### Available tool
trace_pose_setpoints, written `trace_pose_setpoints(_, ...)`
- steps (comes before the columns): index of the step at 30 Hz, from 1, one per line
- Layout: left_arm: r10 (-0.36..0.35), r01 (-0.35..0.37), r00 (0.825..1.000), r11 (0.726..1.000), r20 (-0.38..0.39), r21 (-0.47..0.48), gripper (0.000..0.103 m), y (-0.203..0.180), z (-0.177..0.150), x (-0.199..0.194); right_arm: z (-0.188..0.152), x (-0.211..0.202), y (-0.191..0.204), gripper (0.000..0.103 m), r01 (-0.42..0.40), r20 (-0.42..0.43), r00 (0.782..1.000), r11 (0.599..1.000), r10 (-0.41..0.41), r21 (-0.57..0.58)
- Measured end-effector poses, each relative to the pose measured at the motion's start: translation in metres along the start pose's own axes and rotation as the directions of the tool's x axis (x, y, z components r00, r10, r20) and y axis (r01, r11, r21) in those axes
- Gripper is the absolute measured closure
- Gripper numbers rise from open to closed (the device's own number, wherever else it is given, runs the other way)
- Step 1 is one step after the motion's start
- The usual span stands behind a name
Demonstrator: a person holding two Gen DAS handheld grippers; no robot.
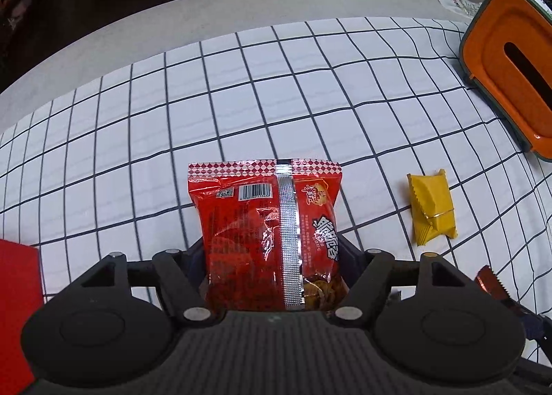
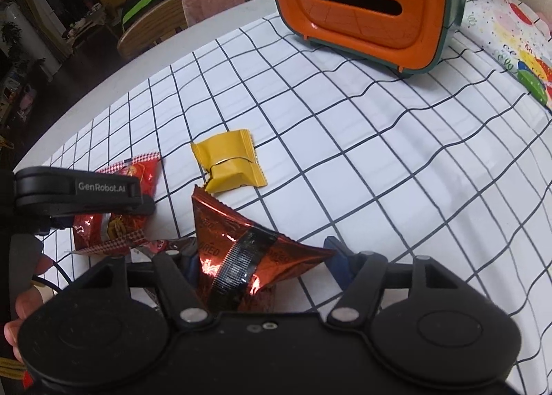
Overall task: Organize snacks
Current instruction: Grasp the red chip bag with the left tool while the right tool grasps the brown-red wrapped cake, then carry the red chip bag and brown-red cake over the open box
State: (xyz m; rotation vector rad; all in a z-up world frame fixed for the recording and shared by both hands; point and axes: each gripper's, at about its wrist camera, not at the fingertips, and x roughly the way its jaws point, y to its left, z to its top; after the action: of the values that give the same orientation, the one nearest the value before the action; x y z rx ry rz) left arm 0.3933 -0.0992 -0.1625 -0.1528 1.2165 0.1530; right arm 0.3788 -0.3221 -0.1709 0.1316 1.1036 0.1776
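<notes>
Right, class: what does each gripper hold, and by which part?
Left gripper: red packet, by its near end. Right gripper: coppery packet sits between its jaws; a firm grip cannot be told.

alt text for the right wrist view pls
The right tongs straddle a crinkled copper-red snack packet on a checked tablecloth. A yellow packet lies beyond it; an orange-fronted box stands farther back.
</notes>
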Motion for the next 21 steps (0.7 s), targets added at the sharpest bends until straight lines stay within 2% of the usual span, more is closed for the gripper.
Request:
trace_pose_setpoints(13,0.028,-0.028,0.997,1.000,0.077,0.005,0.031,0.015,-0.037,-0.068,-0.013,-0.052,-0.007,0.035,-0.077,0.044,0.996,0.996,0.079,-0.033)
trace_pose_setpoints(21,0.033,-0.035,0.991,0.999,0.129,0.009,0.031,0.019,-0.071,-0.126,-0.027,-0.091,0.001,0.035,-0.142,0.040,0.988,0.983,0.147,-0.119)
